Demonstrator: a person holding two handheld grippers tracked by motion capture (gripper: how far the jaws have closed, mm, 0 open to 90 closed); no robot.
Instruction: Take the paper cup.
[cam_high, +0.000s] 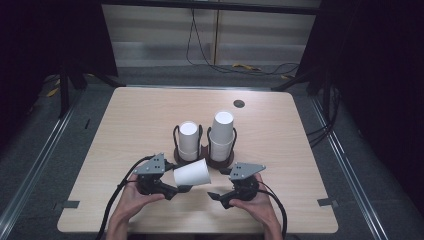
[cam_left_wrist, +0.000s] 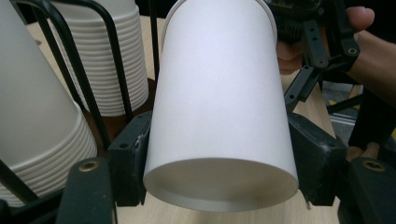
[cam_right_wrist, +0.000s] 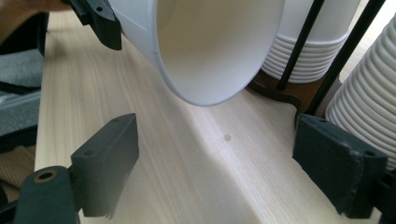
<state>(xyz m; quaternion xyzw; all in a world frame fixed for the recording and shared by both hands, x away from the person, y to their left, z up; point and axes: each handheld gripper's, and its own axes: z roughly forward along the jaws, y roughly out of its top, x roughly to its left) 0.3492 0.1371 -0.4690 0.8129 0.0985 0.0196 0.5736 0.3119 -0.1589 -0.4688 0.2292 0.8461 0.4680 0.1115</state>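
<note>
Paper cup (cam_high: 192, 173) lies on its side, clamped in the left gripper (cam_high: 175, 190), mouth pointing right toward the spread, empty right gripper (cam_high: 214, 196), near the two cup stacks (cam_high: 221, 135).

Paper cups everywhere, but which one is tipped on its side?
The single cup clamped in the left hand-held gripper, lying almost level above the table. The other cups stand upright in two stacks inside black wire holders.
</note>
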